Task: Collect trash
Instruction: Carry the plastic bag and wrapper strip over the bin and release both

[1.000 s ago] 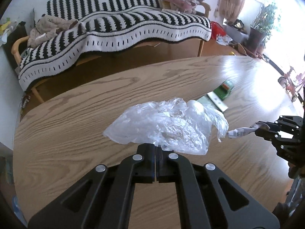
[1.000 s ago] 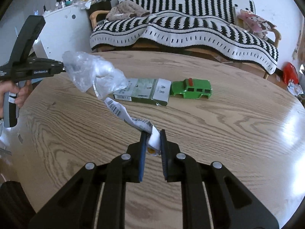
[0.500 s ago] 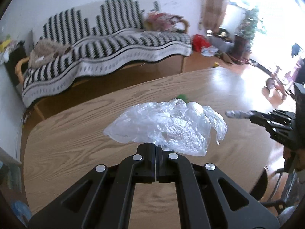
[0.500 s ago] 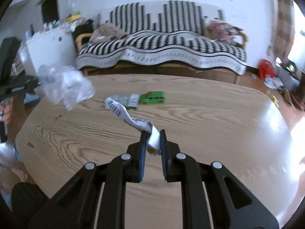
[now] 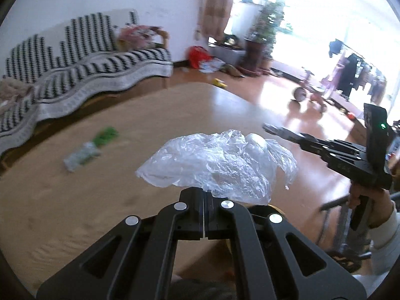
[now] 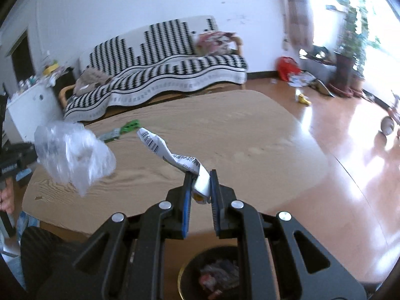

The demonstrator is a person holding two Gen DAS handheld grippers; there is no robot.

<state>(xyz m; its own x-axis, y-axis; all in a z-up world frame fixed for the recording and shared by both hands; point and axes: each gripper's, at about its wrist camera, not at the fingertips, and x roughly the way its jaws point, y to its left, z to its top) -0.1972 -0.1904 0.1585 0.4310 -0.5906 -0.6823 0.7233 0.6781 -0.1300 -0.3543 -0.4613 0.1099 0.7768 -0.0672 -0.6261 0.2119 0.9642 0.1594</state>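
My left tongs (image 5: 203, 195) are clamped on a crumpled clear plastic bag (image 5: 217, 165), mid-frame above the desk (image 5: 75, 200). My right tongs (image 6: 201, 182) pinch a twisted barcode wrapper (image 6: 172, 155). Only the right view shows the dark bin (image 6: 215, 272) at bottom centre, holding scraps. A green toy car (image 6: 130, 126) sits on the desk at centre left.

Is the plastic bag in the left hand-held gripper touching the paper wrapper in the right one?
Apart. The right wrist view shows bare table between the plastic bag and the paper wrapper.
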